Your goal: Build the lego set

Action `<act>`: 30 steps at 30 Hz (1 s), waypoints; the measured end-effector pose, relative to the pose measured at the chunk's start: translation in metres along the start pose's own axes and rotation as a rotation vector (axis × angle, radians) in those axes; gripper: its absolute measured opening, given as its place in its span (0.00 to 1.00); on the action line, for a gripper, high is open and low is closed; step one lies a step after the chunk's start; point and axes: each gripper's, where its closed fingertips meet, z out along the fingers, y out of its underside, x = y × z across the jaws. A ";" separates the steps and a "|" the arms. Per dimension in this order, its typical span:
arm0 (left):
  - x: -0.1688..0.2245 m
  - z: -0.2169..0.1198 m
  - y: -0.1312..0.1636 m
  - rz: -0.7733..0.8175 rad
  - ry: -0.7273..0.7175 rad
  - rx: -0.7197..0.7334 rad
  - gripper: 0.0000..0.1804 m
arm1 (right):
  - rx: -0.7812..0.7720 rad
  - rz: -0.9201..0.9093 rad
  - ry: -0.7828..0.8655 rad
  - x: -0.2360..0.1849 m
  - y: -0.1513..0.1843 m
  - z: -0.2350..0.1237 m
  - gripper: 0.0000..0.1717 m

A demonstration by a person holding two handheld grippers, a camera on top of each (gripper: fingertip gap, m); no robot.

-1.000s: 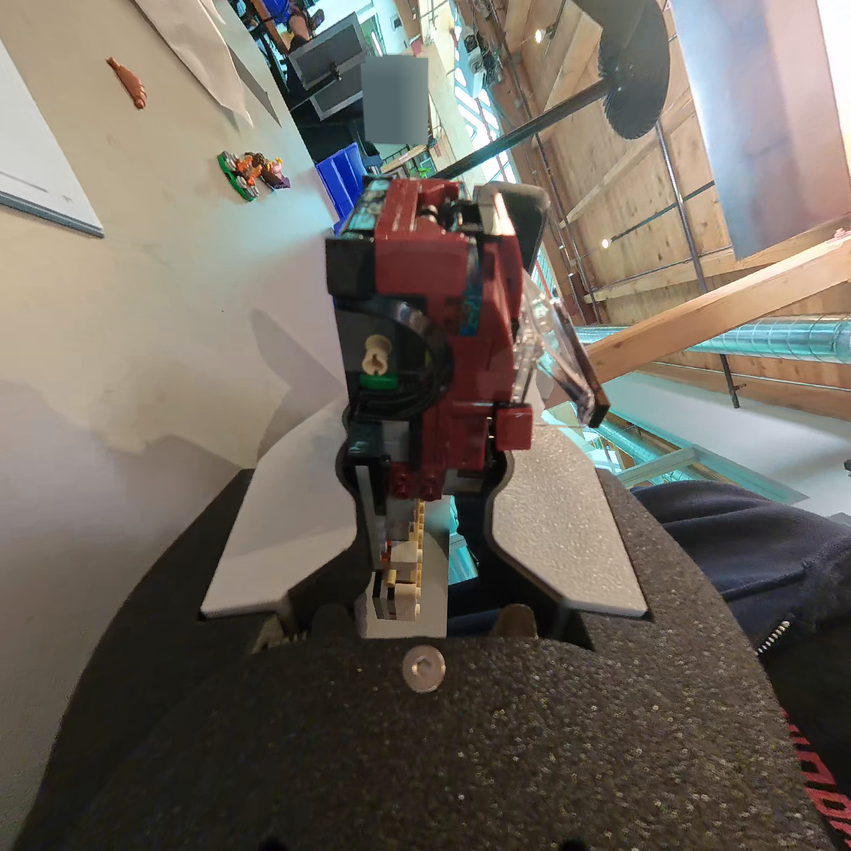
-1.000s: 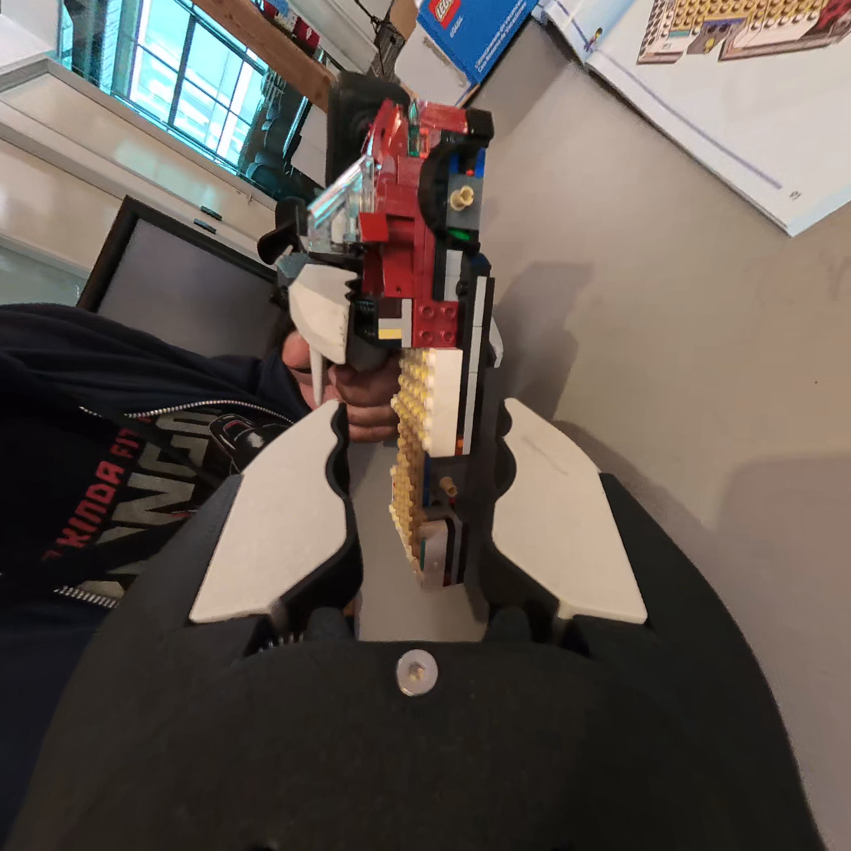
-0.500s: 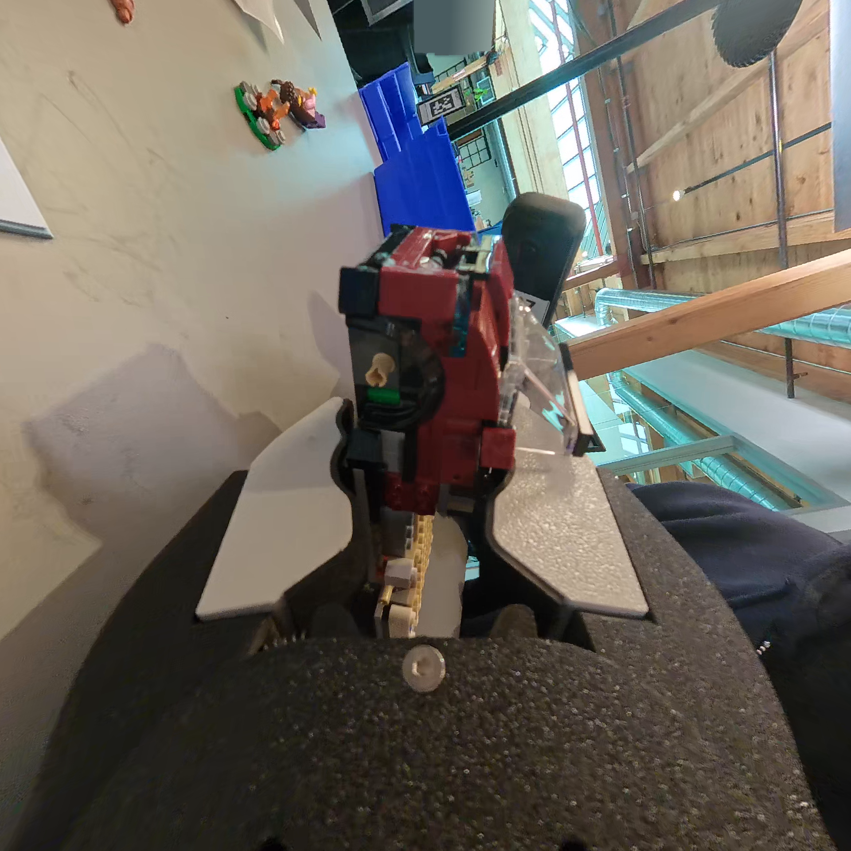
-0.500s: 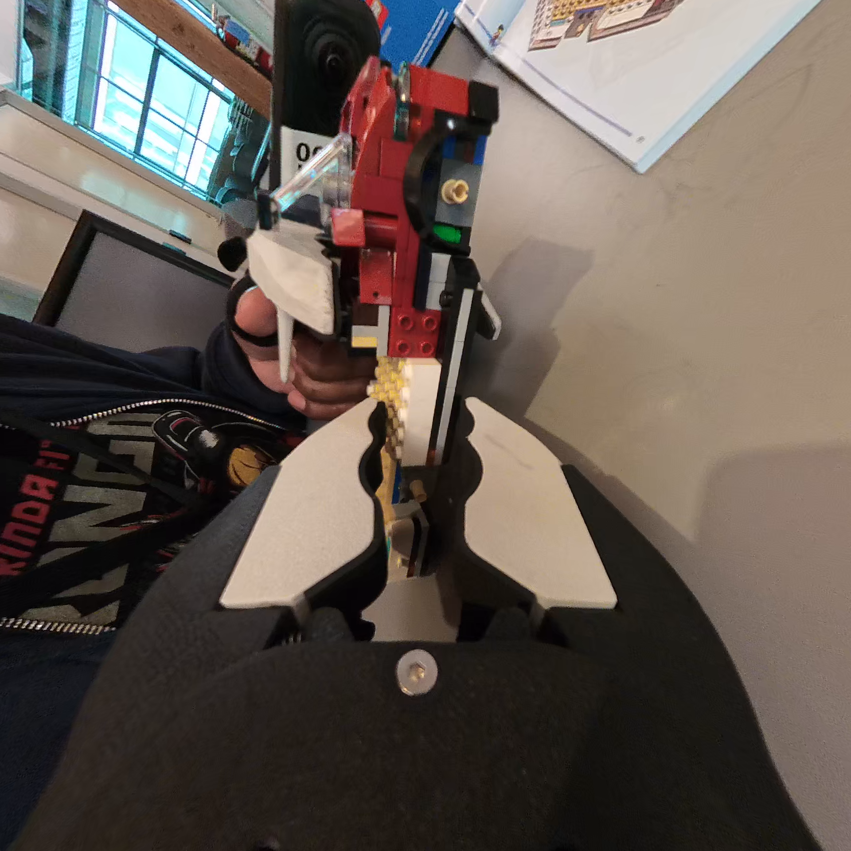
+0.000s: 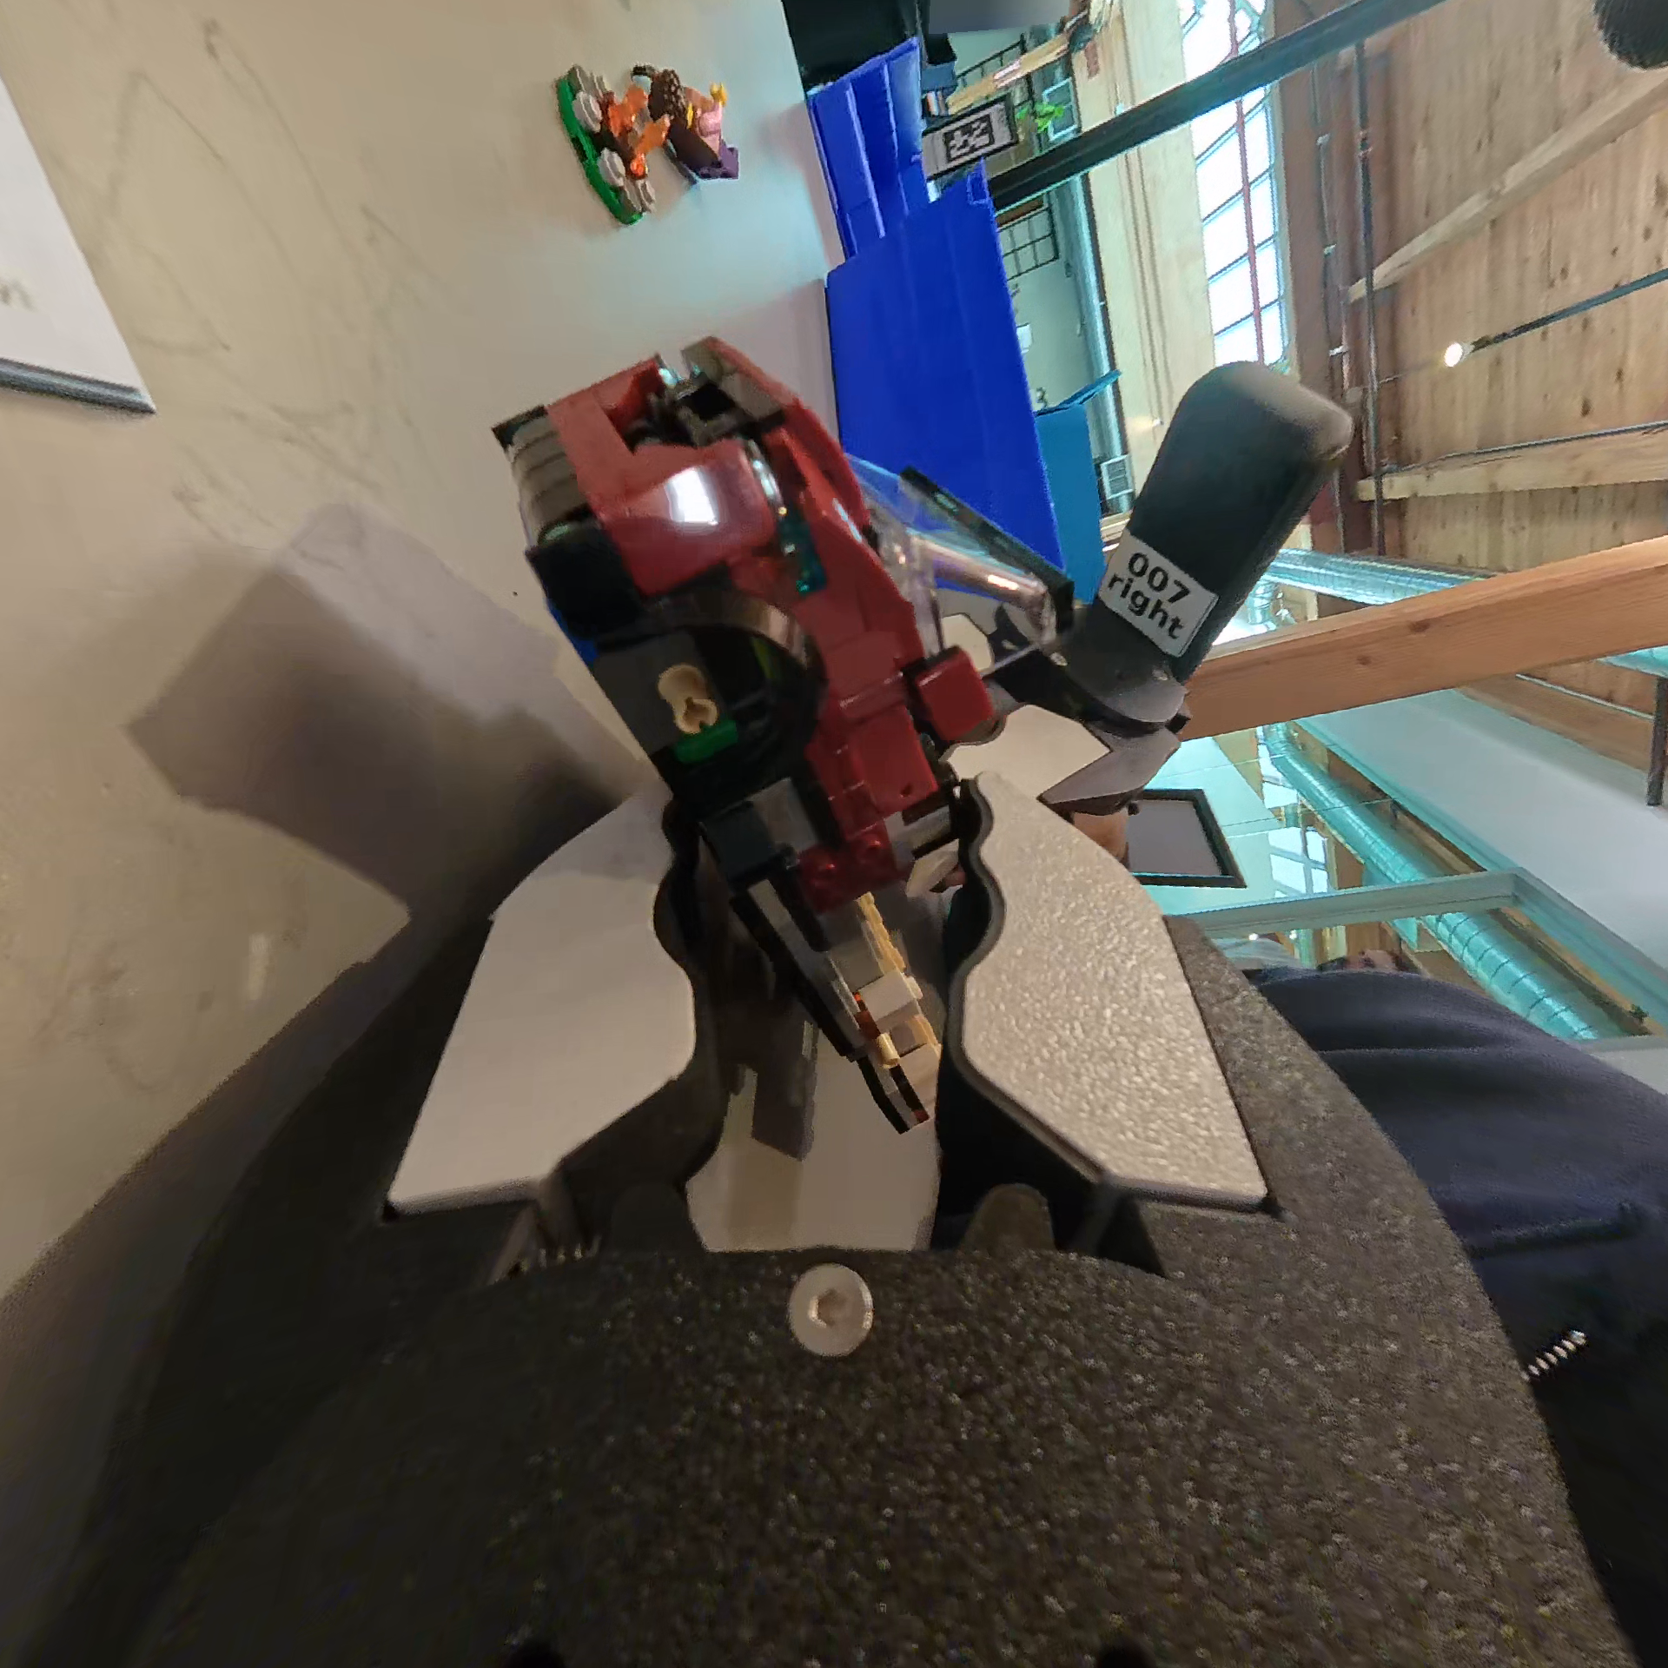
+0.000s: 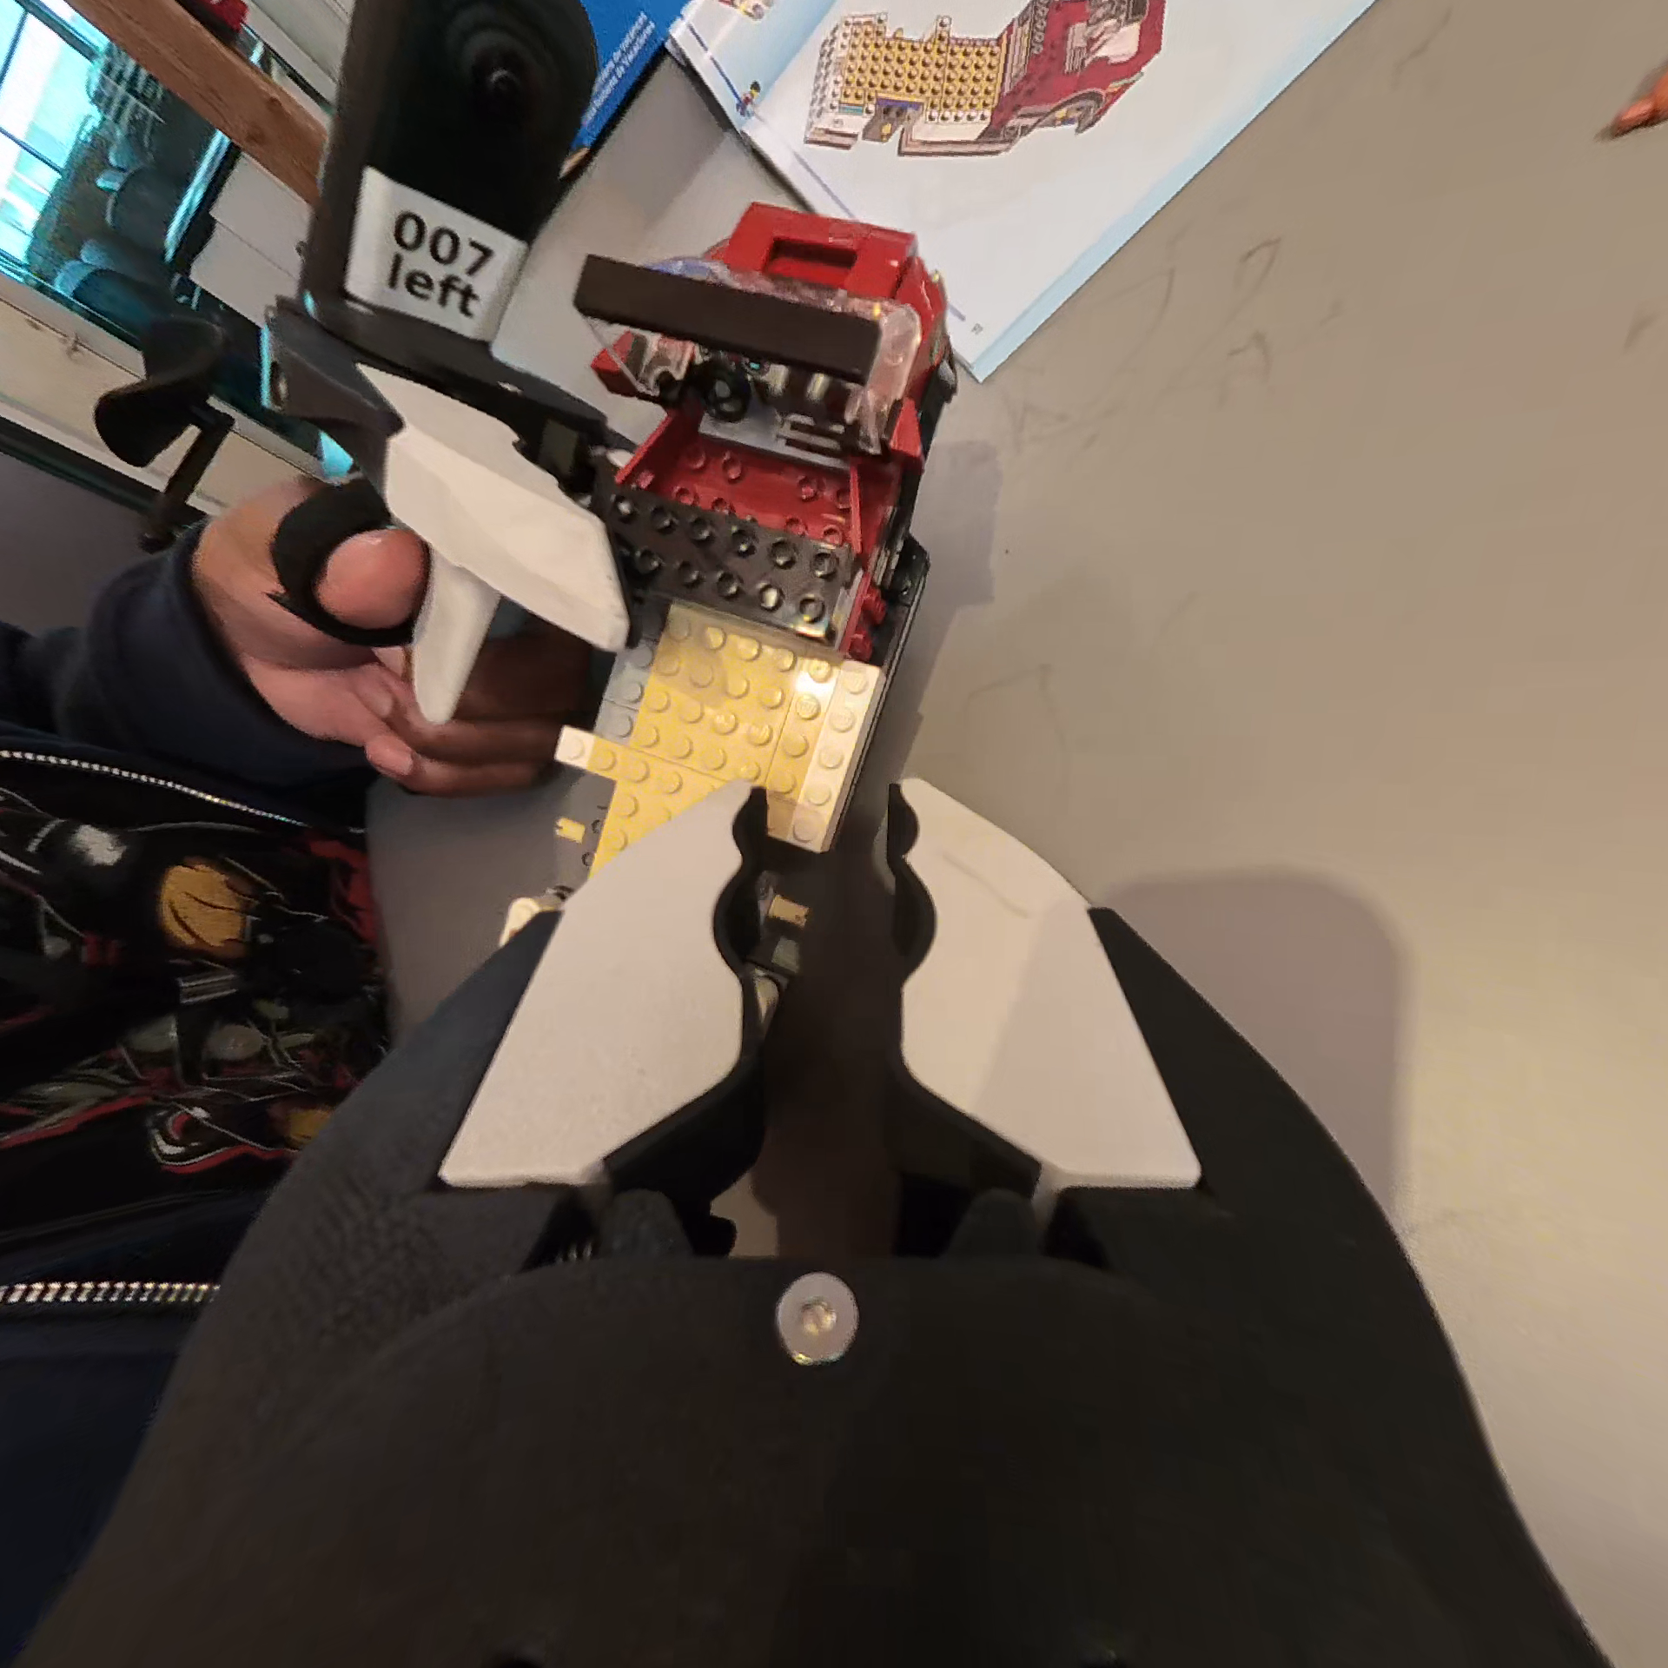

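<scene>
Brick truck (image 6: pixel 767 560) being held off grey table (image 6: pixel 1264 542), partly built — red cab on, tan bed bare. Left gripper (image 5: pixel 817 812) clamping cab end; right gripper (image 6: pixel 817 803) narrowly pinching rear edge. Instruction booklet (image 6: pixel 948 135) lying behind.

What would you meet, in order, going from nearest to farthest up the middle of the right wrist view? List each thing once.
Right gripper → brick truck: its yellow studded deck, black studded strip, red cab → instruction booklet.
</scene>
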 end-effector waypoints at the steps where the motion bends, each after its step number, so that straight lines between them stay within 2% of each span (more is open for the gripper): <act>1: -0.001 0.001 0.000 0.016 -0.022 -0.013 0.31 | -0.001 -0.006 0.007 0.000 0.000 0.000 0.15; 7: -0.011 -0.001 -0.004 0.250 -0.242 -0.078 0.33 | -0.030 -0.062 0.039 -0.001 0.005 0.001 0.12; 11: -0.009 -0.005 -0.009 0.330 -0.286 -0.092 0.33 | -0.043 -0.086 0.037 -0.004 0.008 0.003 0.13; 18: -0.011 -0.010 -0.006 0.307 -0.258 -0.086 0.33 | 0.013 -0.136 0.042 -0.012 -0.003 0.005 0.15; 24: -0.001 -0.013 -0.004 0.319 -0.189 -0.072 0.32 | 0.147 -0.217 0.051 -0.015 -0.024 -0.001 0.19; 30: 0.000 -0.012 -0.002 0.335 -0.165 -0.091 0.31 | 0.159 -0.229 0.026 -0.015 -0.027 0.003 0.25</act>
